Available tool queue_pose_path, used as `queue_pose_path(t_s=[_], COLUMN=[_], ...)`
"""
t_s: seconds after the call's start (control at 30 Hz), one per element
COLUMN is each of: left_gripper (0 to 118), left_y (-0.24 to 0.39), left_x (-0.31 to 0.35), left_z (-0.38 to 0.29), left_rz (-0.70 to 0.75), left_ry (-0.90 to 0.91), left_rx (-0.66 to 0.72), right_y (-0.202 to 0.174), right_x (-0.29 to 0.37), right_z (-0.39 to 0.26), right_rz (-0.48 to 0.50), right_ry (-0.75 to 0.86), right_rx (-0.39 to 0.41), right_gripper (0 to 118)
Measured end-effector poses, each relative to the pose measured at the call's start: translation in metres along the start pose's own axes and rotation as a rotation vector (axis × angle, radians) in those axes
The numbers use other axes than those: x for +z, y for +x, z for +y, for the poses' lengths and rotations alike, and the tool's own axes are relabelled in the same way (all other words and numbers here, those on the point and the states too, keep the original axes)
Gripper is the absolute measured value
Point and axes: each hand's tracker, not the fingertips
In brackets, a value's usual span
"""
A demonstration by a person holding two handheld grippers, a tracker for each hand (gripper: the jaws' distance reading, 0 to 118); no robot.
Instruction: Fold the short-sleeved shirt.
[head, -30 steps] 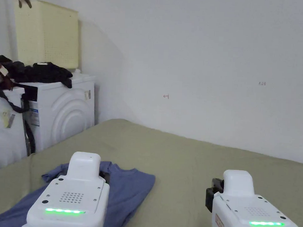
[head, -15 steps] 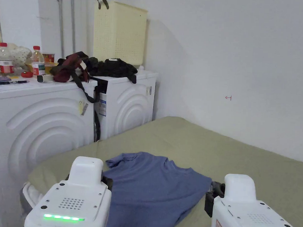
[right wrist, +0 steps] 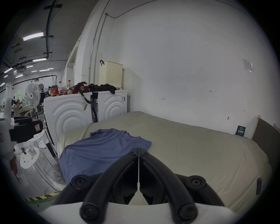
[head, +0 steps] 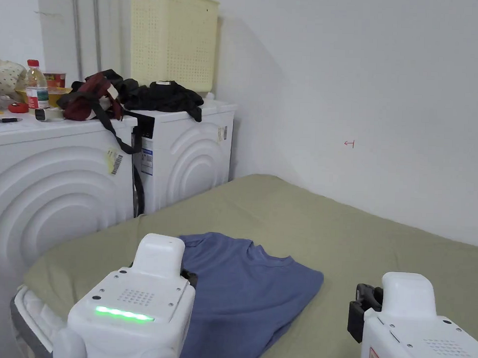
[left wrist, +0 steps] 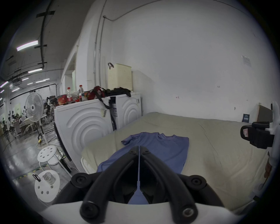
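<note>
The blue shirt (head: 251,290) lies flat near the bed's (head: 377,250) left edge, thin, light and limp, likely best pinched at hem corners or shoulders, while the left gripper (left wrist: 139,149) and right gripper (right wrist: 138,150) hover above it, jaws together and empty.

The left gripper's (head: 188,278) white housing covers the near left part of the blue shirt (head: 249,285), whose lower hem runs off the head view's bottom edge. Bottle labels (head: 36,89) are too small to read.

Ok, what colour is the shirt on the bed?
Plain blue shirt, no pattern; clearest in the head view.
</note>
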Motion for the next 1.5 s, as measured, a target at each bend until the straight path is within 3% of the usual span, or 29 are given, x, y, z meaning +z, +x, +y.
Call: queue_pose_path(t_s=[0.07,0.13,0.17,0.23,0.37,0.6,0.77,0.8,0.83,0.9,0.93,0.97,1.0,1.1,1.23,1.4,1.5], left_gripper=[10,86,117,118,118,118,118,118,109,61,48,25,10,6,6,6,6], left_y=[0.006,0.011,0.012,0.021,0.048,0.102,0.136,0.142,0.147,0.153,0.157,0.161,0.161,0.166,0.159,0.173,0.215], left_x=[-0.026,-0.053,-0.073,-0.109,-0.196,-0.364,-0.42,-0.425,-0.429,-0.439,-0.437,-0.435,-0.431,-0.42,-0.392,-0.368,-0.337], left_z=[0.01,0.021,0.027,0.033,0.032,0.004,-0.034,-0.041,-0.047,-0.051,-0.052,-0.052,-0.046,-0.041,-0.029,0.026,0.055], left_rz=[-0.032,-0.083,-0.119,-0.179,-0.227,-0.386,-0.368,-0.369,-0.356,-0.337,-0.321,-0.317,-0.343,-0.343,-0.371,-0.523,-0.625], left_ry=[-0.024,-0.048,-0.09,-0.118,-0.228,-0.654,-0.809,-0.807,-0.817,-0.836,-0.844,-0.839,-0.833,-0.789,-0.759,-0.656,-0.59], left_rx=[0.007,0.04,0.051,0.068,-0.037,-0.233,-0.139,-0.136,-0.134,-0.169,-0.208,-0.228,-0.211,-0.265,-0.231,-0.216,-0.322], right_y=[0.012,0.022,0.028,0.04,0.066,0.109,0.133,0.136,0.138,0.139,0.139,0.139,0.139,0.136,0.134,0.148,0.163], right_x=[-0.001,-0.003,-0.004,-0.009,-0.023,-0.053,-0.067,-0.068,-0.069,-0.069,-0.069,-0.068,-0.067,-0.065,-0.049,-0.019,0.002], right_z=[-0.001,-0.002,-0.003,-0.006,-0.015,-0.04,-0.054,-0.056,-0.058,-0.062,-0.063,-0.065,-0.067,-0.072,-0.071,-0.062,-0.054], right_rz=[-0.019,-0.036,-0.043,-0.054,-0.076,-0.107,-0.092,-0.093,-0.095,-0.099,-0.1,-0.099,-0.096,-0.092,-0.078,-0.111,-0.163], right_ry=[-0.009,-0.014,-0.018,-0.03,-0.065,-0.18,-0.233,-0.241,-0.247,-0.26,-0.266,-0.268,-0.269,-0.276,-0.282,-0.248,-0.21], right_rx=[-0.003,-0.005,-0.01,-0.018,-0.04,-0.06,-0.167,-0.177,-0.174,-0.162,-0.152,-0.149,-0.151,-0.163,-0.188,-0.199,-0.229], right_gripper=[4,4,4,4,4,4,4,4,4,4,4,4,4,4,4,4,4])
